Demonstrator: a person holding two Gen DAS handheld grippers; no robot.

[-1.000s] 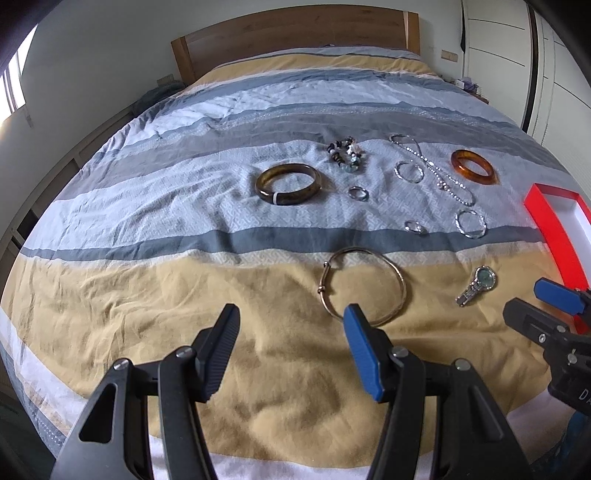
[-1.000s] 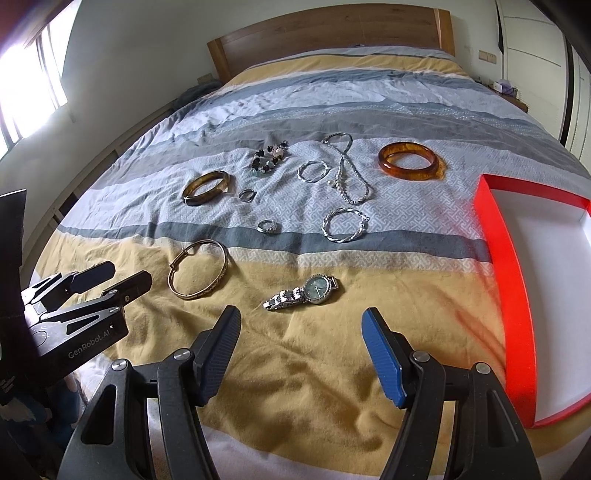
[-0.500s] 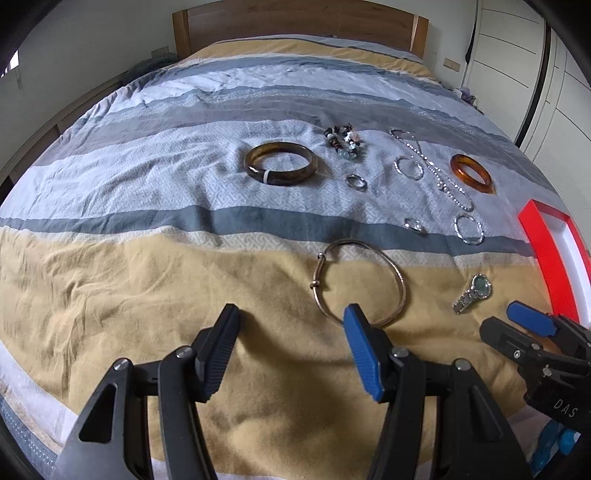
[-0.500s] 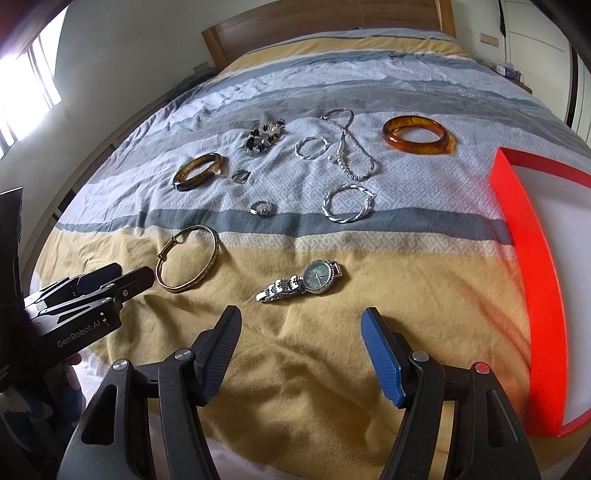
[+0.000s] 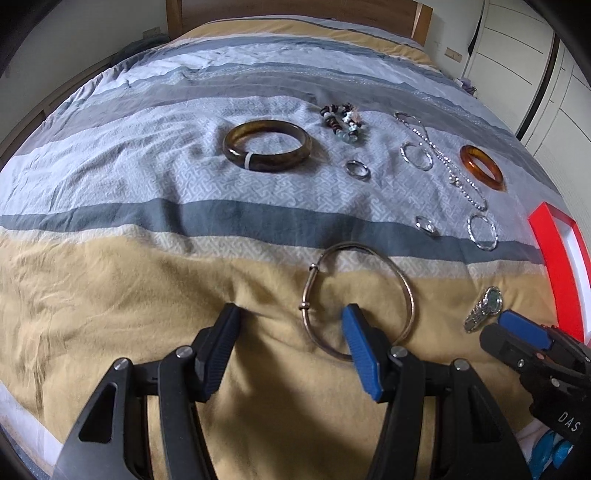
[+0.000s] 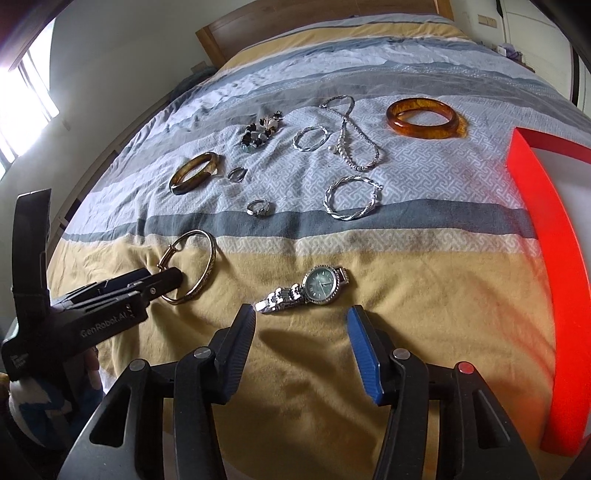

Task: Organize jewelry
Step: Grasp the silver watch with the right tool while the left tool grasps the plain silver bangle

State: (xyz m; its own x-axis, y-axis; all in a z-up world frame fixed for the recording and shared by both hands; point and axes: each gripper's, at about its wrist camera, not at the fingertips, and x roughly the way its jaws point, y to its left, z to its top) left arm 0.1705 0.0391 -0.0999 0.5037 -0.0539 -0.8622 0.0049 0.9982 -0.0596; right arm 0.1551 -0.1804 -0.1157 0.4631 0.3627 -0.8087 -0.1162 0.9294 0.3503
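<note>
A home bedroom: a bed (image 6: 332,369) with a striped cover and wooden headboard (image 5: 295,7), white wardrobe doors (image 5: 517,55) beside it, a window (image 6: 22,103).

My blue finger pad (image 5: 360,349) covered near arc of thin gold wire bangle (image 5: 369,258). Red-rimmed white tray (image 6: 546,258) ran off right edge, far side unseen. Silver link watch (image 5: 484,308) strap end hid behind my right gripper (image 5: 513,332). Dial markings too small to read. Dark beaded bracelet (image 5: 343,120) details unclear.
</note>
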